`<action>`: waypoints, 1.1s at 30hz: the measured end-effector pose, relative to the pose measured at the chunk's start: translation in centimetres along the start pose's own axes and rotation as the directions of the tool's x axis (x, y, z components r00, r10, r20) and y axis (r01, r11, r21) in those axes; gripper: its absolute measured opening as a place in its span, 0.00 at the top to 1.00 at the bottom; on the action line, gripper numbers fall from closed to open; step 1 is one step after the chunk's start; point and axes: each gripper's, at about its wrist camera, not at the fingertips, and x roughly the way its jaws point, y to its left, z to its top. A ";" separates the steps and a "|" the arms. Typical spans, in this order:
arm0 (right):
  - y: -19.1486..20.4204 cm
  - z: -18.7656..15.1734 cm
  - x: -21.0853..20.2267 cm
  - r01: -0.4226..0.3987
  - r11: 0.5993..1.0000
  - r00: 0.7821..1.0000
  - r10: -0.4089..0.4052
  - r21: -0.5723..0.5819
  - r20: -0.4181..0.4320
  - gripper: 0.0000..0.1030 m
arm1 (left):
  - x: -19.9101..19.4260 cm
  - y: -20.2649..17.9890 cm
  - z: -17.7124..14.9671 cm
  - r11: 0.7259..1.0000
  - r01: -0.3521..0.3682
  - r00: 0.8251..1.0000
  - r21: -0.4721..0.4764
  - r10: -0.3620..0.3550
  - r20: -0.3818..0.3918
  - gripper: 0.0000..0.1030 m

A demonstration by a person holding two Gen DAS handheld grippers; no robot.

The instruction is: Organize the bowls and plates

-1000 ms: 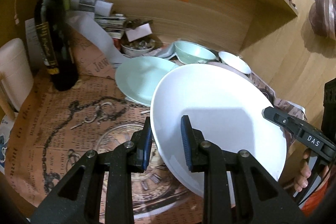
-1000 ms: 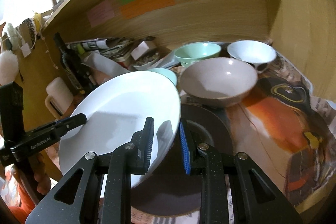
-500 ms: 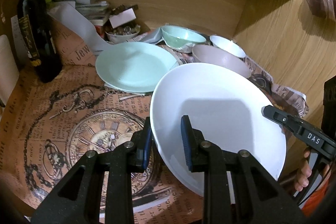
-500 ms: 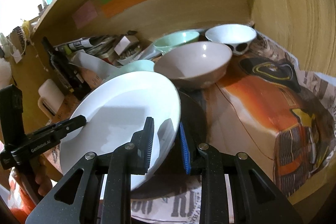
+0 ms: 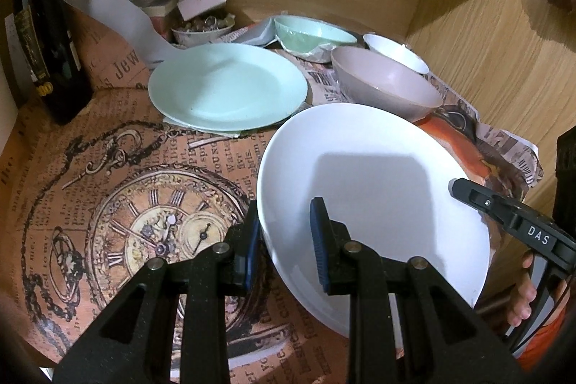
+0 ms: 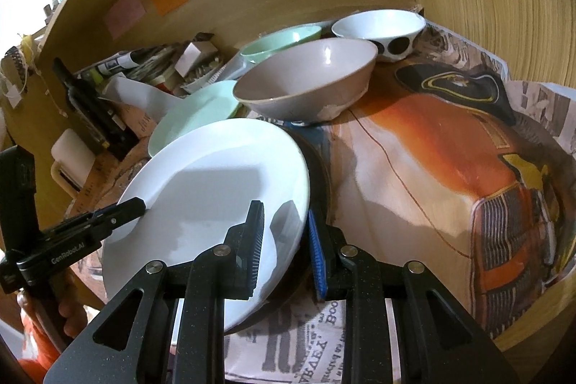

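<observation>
MOVED: white plate [image 5: 370, 189] lower than before, now close over the counter [image 5: 108, 168] | LEFT TOOL [image 5: 284, 240]: clamped on plate's near-left rim | RIGHT TOOL [image 6: 286, 240]: clamped on opposite rim | PLATE: in front of the grey bowl [image 6: 306, 78], partly over a dark plate [image 6: 318, 175].

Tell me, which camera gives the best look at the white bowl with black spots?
The right wrist view: the white bowl appears whole, rim, inside and the black spots on its side. In the left wrist view the same bowl is half hidden behind the grey bowl, its spots out of sight.
</observation>
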 end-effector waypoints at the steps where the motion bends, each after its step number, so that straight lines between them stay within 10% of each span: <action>1: -0.1 0.0 0.1 -0.003 1.000 1.000 0.003 0.003 -0.001 0.79 | 0.1 0.0 0.0 1.000 0.002 1.000 -0.003 -0.002 0.000 0.74; 33: -0.1 0.8 0.1 0.078 0.994 0.997 -0.077 -0.078 0.015 0.76 | 1.6 -1.0 0.3 0.998 0.001 1.000 0.060 0.000 -0.025 0.60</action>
